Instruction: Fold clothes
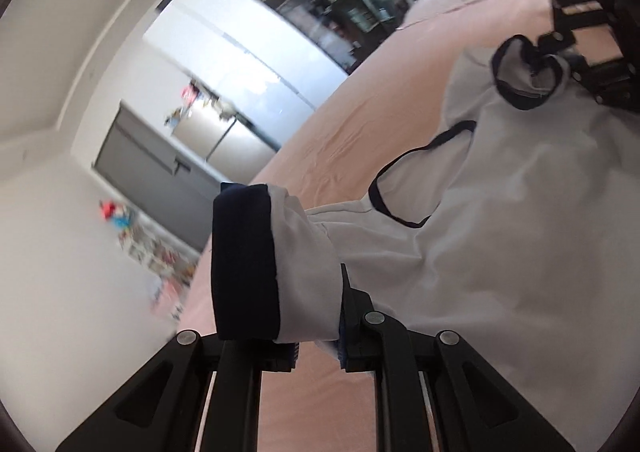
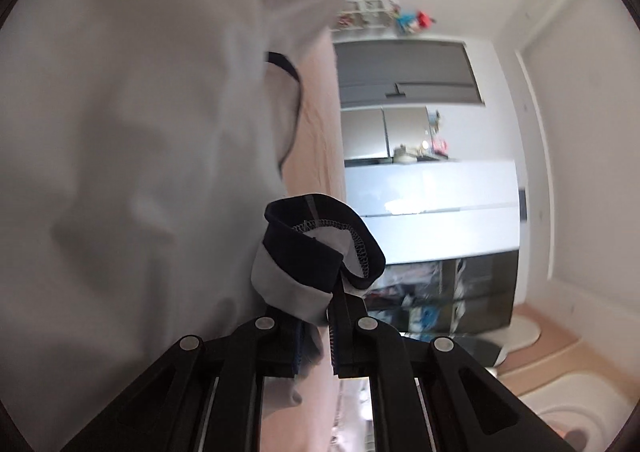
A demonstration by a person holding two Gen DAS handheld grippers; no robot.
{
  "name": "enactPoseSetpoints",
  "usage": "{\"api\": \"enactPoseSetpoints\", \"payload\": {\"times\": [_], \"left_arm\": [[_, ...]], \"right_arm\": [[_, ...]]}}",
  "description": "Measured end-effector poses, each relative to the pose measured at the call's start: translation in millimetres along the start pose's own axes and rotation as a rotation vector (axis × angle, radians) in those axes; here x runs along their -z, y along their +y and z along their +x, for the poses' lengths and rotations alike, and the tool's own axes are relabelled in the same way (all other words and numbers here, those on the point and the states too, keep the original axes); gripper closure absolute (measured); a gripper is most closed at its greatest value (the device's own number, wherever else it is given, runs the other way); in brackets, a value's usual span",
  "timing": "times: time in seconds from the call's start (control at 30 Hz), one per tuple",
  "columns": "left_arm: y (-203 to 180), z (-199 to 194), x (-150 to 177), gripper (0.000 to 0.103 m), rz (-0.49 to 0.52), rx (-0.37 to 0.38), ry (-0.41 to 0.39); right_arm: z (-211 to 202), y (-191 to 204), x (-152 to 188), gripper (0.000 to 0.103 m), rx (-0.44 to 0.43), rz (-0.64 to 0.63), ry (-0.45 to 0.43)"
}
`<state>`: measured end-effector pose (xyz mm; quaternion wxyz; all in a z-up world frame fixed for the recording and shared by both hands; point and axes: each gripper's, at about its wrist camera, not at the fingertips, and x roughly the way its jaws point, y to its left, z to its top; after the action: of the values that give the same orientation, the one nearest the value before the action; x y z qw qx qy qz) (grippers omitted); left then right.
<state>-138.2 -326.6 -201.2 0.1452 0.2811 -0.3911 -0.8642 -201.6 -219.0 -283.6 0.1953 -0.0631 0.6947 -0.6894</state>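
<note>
The white shirt [image 1: 500,232] is cut off by the right edge of the left wrist view and by the top and left edges of the right wrist view. The left gripper's fingertips [image 1: 318,348] are covered by a navy cuff [image 1: 244,260]. The shelf clutter [image 1: 156,248] at lower left is blurred beyond recognition, and the cabinet contents [image 2: 432,304] at lower right cannot be made out.

— What is seen beyond the jaws?
— A pink bedsheet [image 1: 352,124] is spread ahead of them; grey cabinets [image 2: 404,72] and a glossy white counter [image 2: 432,188] are seen farther off.
— And above those?
— Colourful toys [image 2: 416,18] are perched.
</note>
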Motion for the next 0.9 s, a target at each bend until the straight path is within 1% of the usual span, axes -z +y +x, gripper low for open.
{"api": "enactPoseSetpoints", "payload": {"times": [0.07,0.13,0.2,0.27,0.3,0.37,0.43,0.5,0.57,0.6,0.67,0.7,0.73,0.77,0.8,0.83,0.87,0.9], "left_arm": [[-12.4,-3.4,2.5,0.09,0.122,-0.007,-0.036],[-28.6,-4.9,6.4,0.089,0.265,-0.006,-0.053],[-47.6,-8.7,17.5,0.089,0.44,-0.057,-0.103],[-59.1,-14.5,28.6,0.089,0.568,-0.073,-0.133],[-62.4,-15.7,32.2,0.089,0.605,-0.071,-0.135],[-67.3,-15.0,36.4,0.088,0.649,-0.052,-0.111],[-74.6,-8.2,40.0,0.087,0.698,-0.064,-0.068],[-83.8,0.5,43.5,0.082,0.757,-0.077,-0.019],[-89.9,3.5,44.4,0.081,0.788,-0.078,-0.021],[-92.9,5.0,44.8,0.081,0.804,-0.079,-0.022],[-93.6,1.6,36.7,0.081,0.751,-0.051,-0.018],[-94.0,-0.2,32.6,0.08,0.724,-0.037,-0.015],[-92.0,-4.5,26.6,0.08,0.68,-0.013,0.0],[-86.7,-6.5,21.4,0.077,0.632,0.022,0.021],[-81.9,-9.1,17.6,0.071,0.598,0.038,0.027],[-77.0,-11.7,13.7,0.067,0.563,0.053,0.032],[-72.2,-14.3,9.9,0.056,0.529,0.068,0.038],[-68.9,-19.0,8.3,0.045,0.517,0.063,0.025]], "right_arm": [[-4.0,7.4,-3.0,0.096,-0.011,-0.035,-0.006],[-3.0,10.5,-2.7,0.096,-0.023,-0.063,-0.003],[-7.5,14.9,-4.2,0.096,-0.028,-0.099,-0.008],[-7.4,19.9,-0.8,0.096,-0.035,-0.154,-0.018],[-7.4,23.1,0.7,0.096,-0.037,-0.185,-0.022],[-10.6,26.8,1.0,0.095,-0.044,-0.218,-0.026],[-11.8,29.9,0.0,0.094,-0.041,-0.239,-0.023],[-11.9,33.9,-0.1,0.093,-0.032,-0.267,-0.017],[-12.3,37.3,0.6,0.093,-0.02,-0.298,-0.013],[-16.1,32.8,1.4,0.092,-0.028,-0.276,-0.022],[-24.1,23.2,3.2,0.086,-0.046,-0.228,-0.041],[-28.1,18.4,4.0,0.078,-0.055,-0.204,-0.05],[-32.2,13.6,4.9,0.061,-0.064,-0.179,-0.06],[-36.2,8.8,5.8,0.051,-0.073,-0.155,-0.069],[-40.2,4.0,6.7,0.035,-0.082,-0.131,-0.079],[-44.2,-0.8,7.6,0.025,-0.092,-0.106,-0.088],[-48.2,-5.6,8.4,0.023,-0.101,-0.082,-0.098],[-52.3,-10.4,9.3,0.023,-0.11,-0.058,-0.107]]}}
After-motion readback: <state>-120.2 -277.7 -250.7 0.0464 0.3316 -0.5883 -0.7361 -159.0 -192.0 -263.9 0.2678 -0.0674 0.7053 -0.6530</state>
